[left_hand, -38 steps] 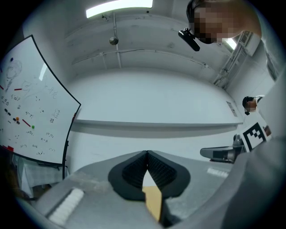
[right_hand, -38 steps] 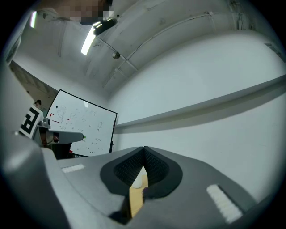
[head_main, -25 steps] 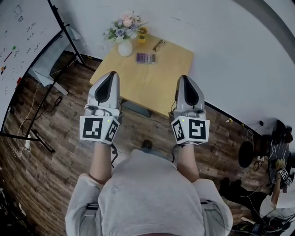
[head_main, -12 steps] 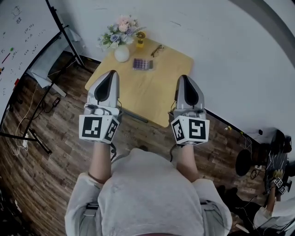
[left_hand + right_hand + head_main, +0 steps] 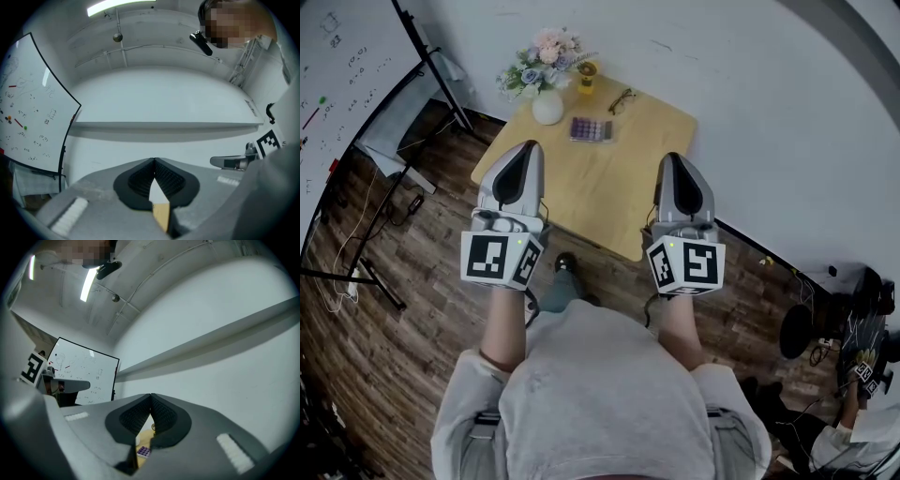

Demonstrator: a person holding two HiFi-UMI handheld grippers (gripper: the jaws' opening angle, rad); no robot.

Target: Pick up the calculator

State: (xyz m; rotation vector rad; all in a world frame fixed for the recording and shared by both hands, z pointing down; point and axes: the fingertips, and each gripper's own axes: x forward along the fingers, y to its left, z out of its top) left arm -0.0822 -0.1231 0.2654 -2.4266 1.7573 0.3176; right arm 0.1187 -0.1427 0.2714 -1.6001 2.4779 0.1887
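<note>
The calculator, flat with purple keys, lies on the far part of a small wooden table in the head view. A sliver of it shows below the right gripper's jaws in the right gripper view. My left gripper hovers over the table's near left edge, my right gripper over its near right part. Both are shut with nothing between the pads, well short of the calculator. In the left gripper view the left gripper faces the white wall, with a strip of tabletop under its tips.
A white vase of flowers, a small yellow cup and a pair of glasses stand at the table's far edge against the wall. A whiteboard on a stand is at left. Cables and gear lie at right.
The table and its objects sit slightly further left in the head view than a second ago. A foot now shows under the table's near edge. Both grippers stay shut.
</note>
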